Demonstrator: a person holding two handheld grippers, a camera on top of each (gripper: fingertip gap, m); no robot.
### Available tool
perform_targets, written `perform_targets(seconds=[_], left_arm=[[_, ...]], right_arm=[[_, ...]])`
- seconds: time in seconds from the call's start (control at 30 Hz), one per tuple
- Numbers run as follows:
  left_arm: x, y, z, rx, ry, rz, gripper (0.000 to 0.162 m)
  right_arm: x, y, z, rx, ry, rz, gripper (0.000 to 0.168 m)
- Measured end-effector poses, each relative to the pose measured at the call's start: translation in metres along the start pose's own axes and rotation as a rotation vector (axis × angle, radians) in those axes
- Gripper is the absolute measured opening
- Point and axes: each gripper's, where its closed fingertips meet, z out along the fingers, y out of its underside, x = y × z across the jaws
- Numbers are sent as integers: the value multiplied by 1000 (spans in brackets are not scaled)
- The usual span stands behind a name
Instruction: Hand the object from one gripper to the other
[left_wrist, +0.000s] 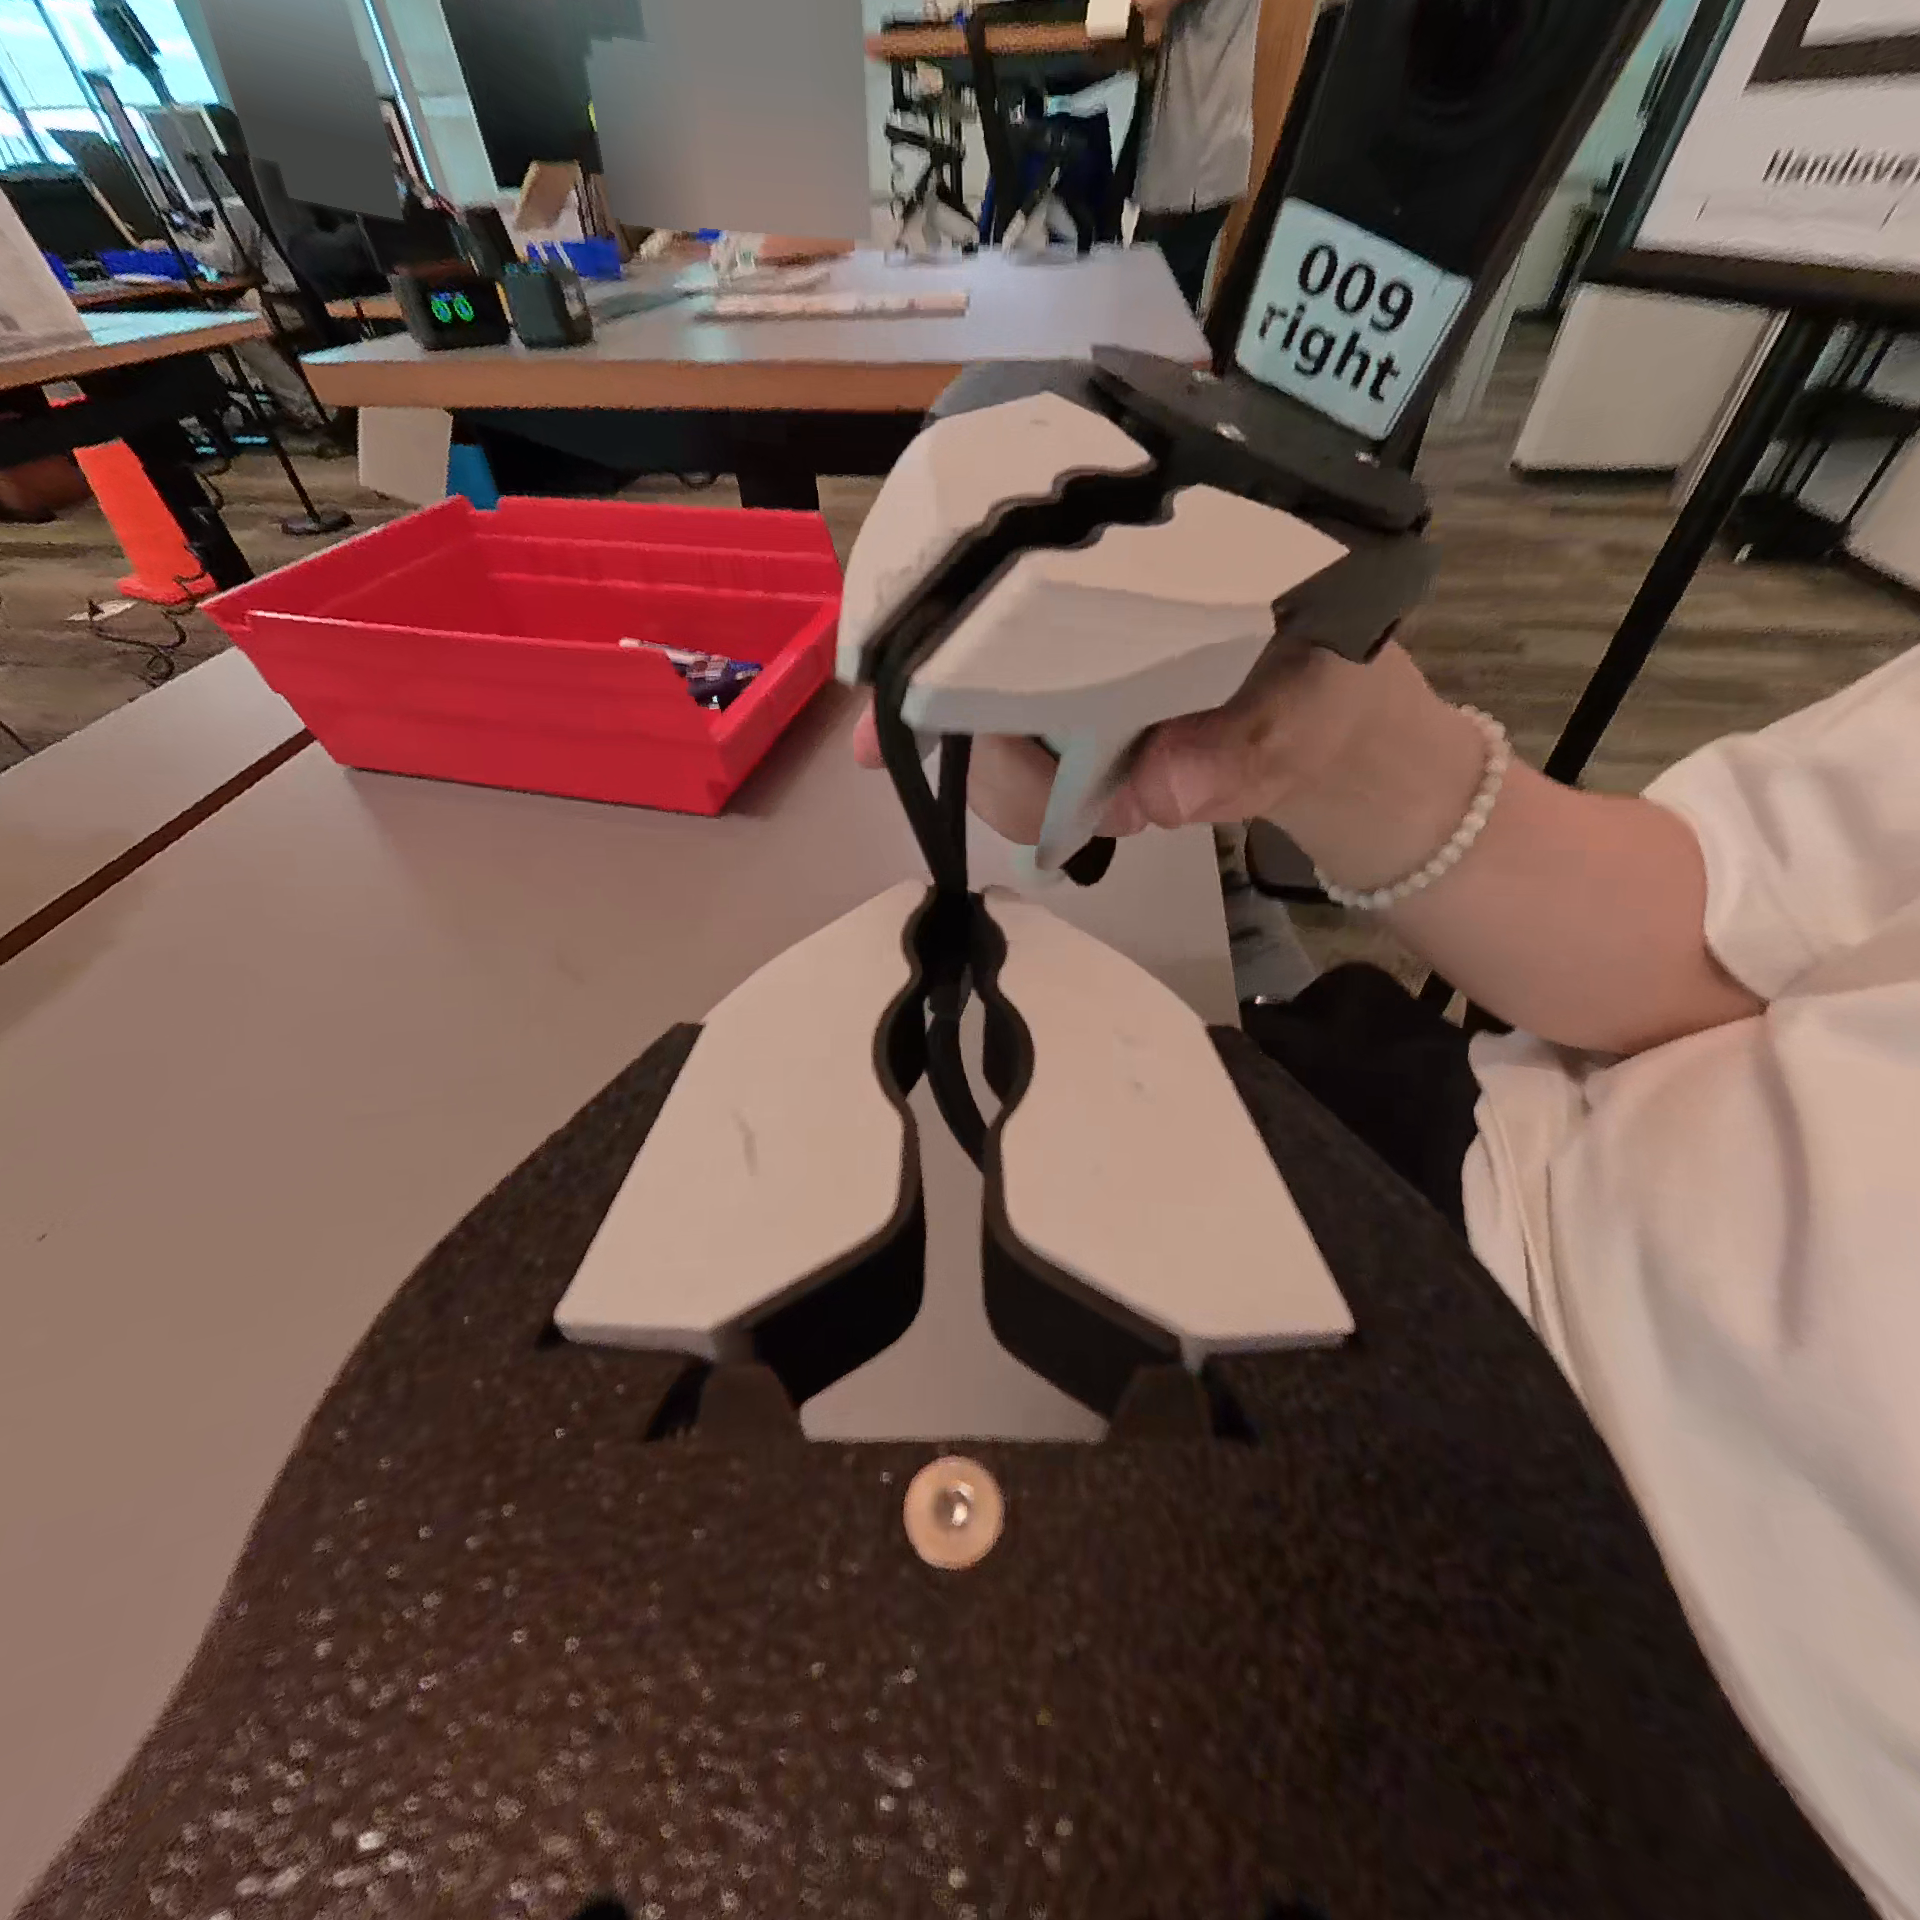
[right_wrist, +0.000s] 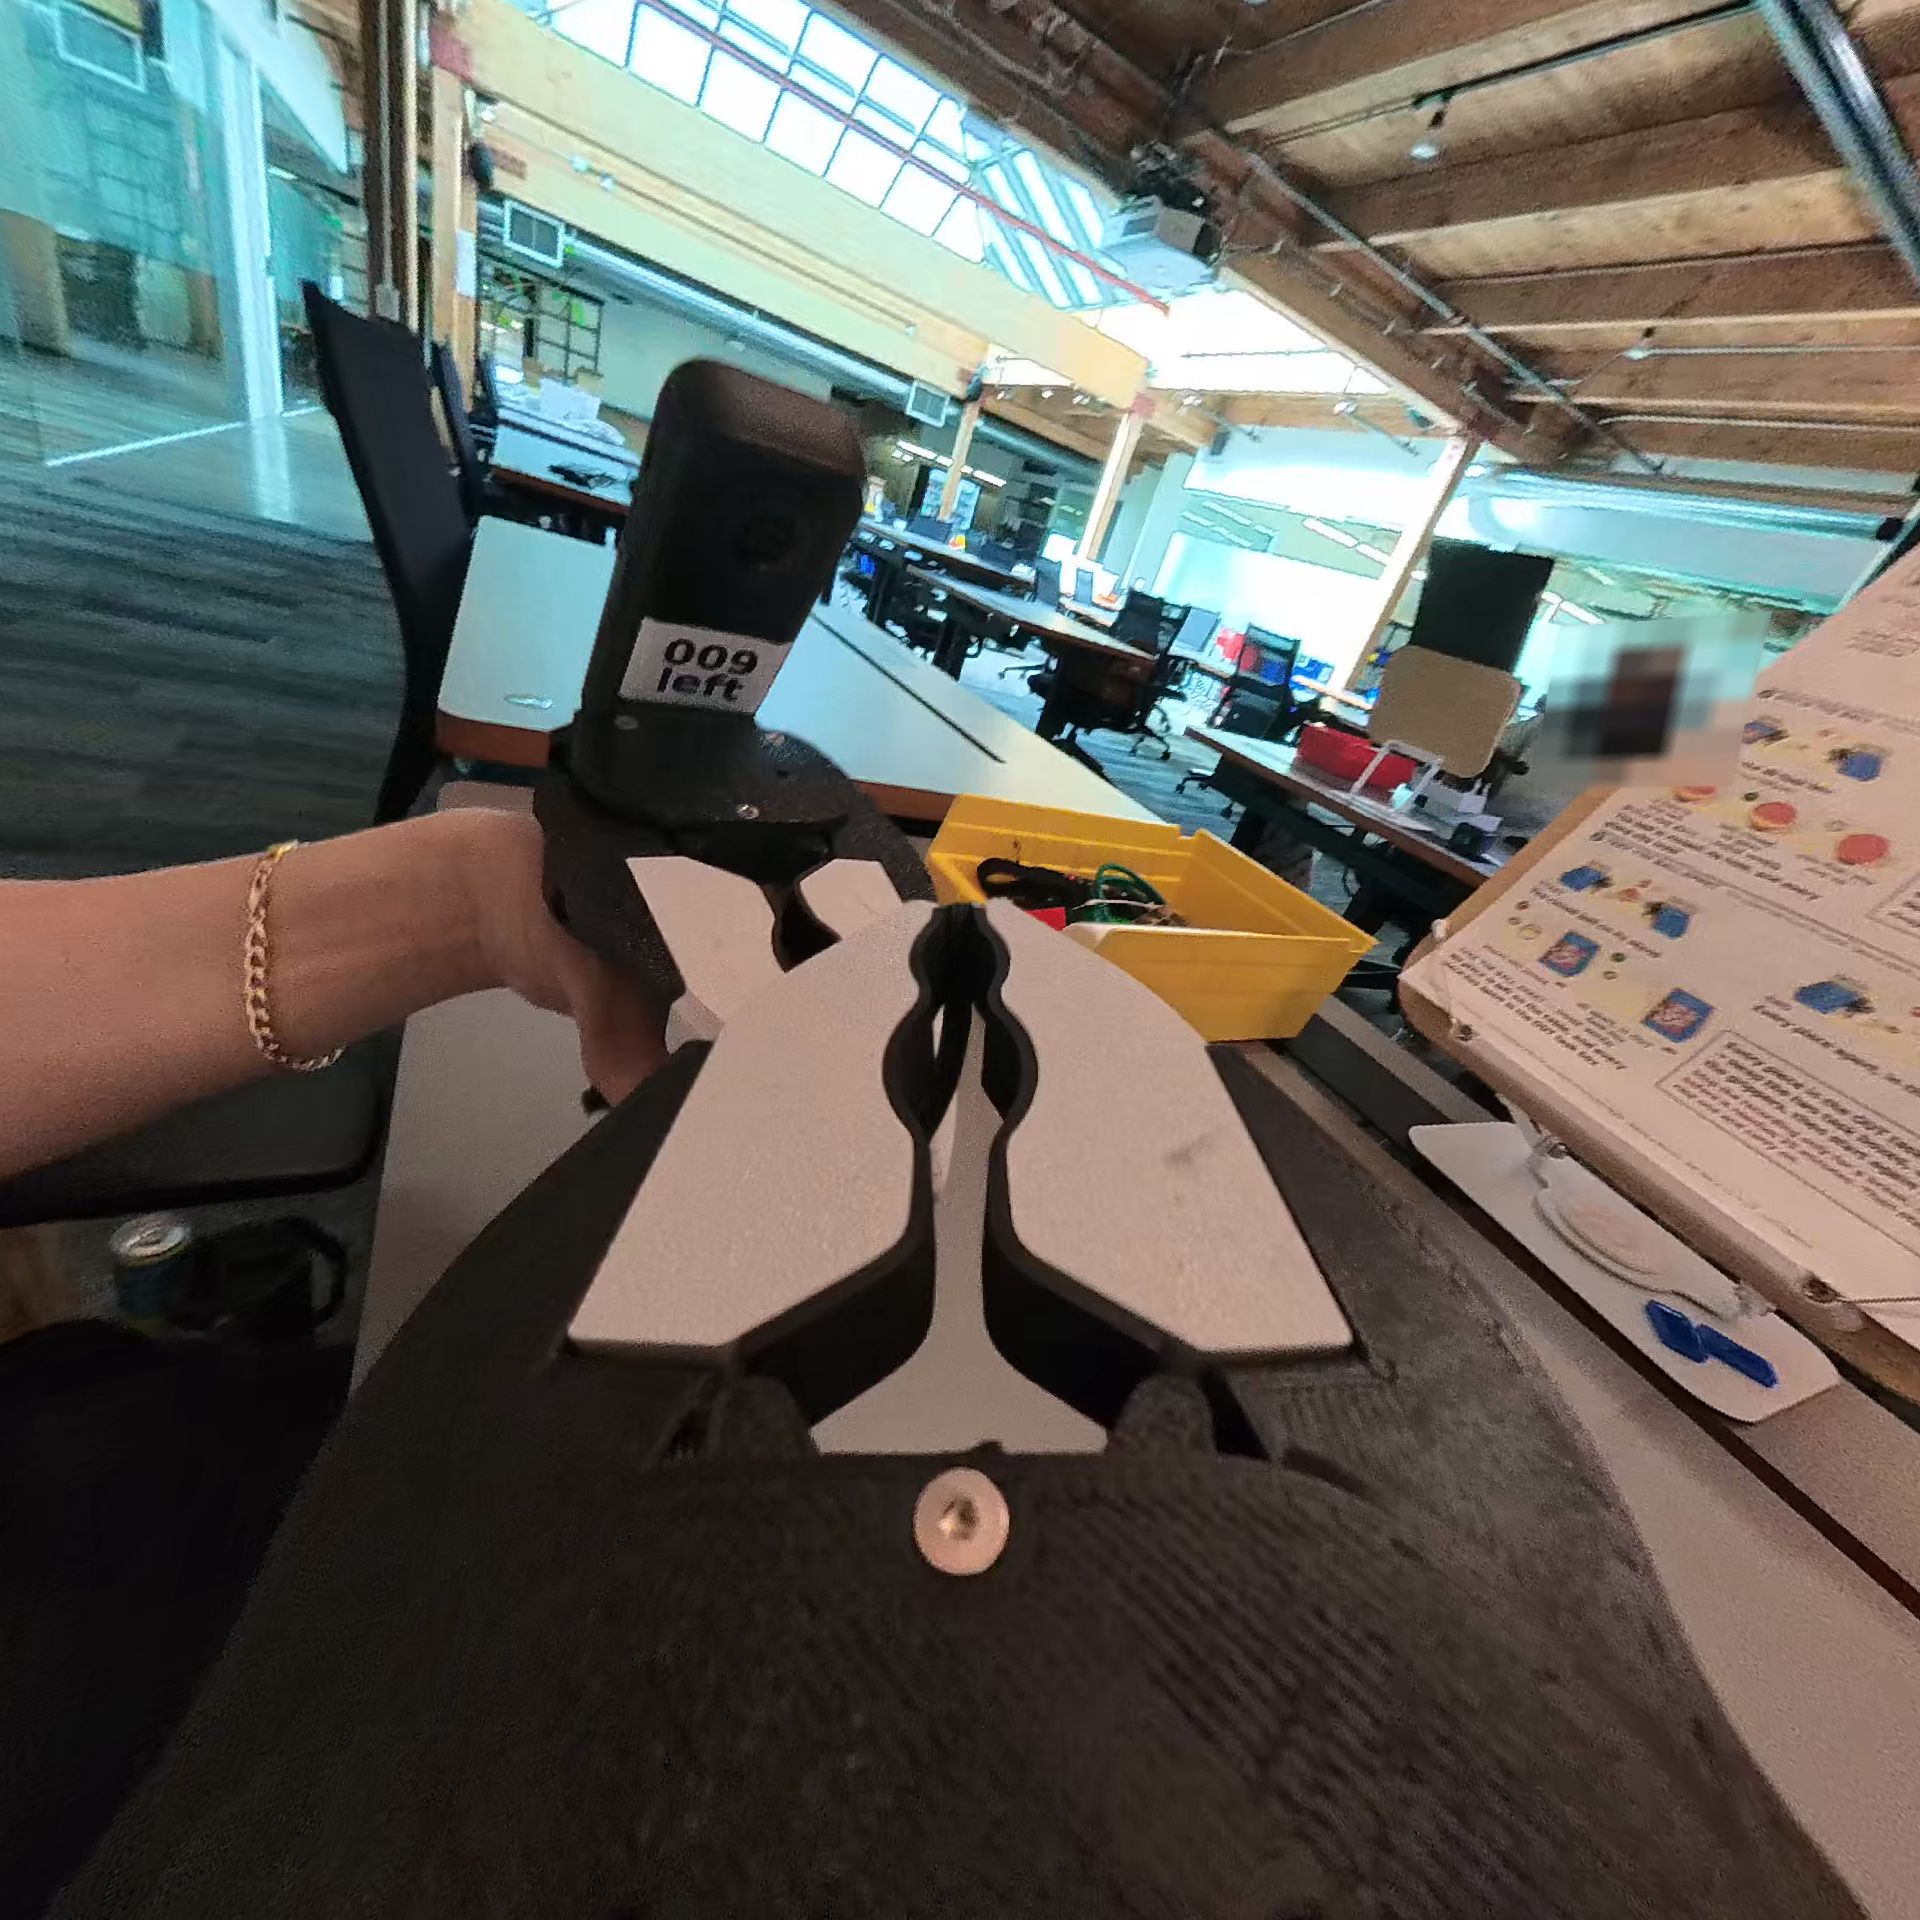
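Black cord, thin and limp, hangs doubled between my two tools above the desk (left_wrist: 312, 1039) at the midpoint of a handover. My left tool (left_wrist: 954, 914) is closed on the lower part of the cord (left_wrist: 940, 821), the strands pinched at the tips and looping back through the wavy gap between the fingers. My right tool (left_wrist: 894, 675), up at twelve o'clock from the left in the left wrist view, is also closed on it, the cord running out of its tips and down. In the right wrist view the right tool (right_wrist: 961, 914) shows the same dark strands caught between nearly meeting fingers, with the left tool just behind at eleven o'clock.

I judge the cord light, soft and floppy, not fragile, but thin enough to slip through a loose pinch; hold both strands together, deep at the narrow tips. A red bin (left_wrist: 540, 644) sits at ten o'clock; a yellow bin (right_wrist: 1226, 935) at one o'clock in the right view.
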Motion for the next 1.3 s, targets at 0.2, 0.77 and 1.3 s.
perform_targets(seconds=[0.2, 0.77, 1.3], left_arm=[[-2, 19, -1, -80, 19, -43, 28], [-15, 45, 20, -151, -3, -167, 7], [-32, 0, -9, 167, 3, -342, 7]], right_arm=[[24, -27, -14, 145, 67, 90, 3], [37, -38, -27, 194, 156, 76, 3], [21, 36, -12, -96, -24, 352, 33]])
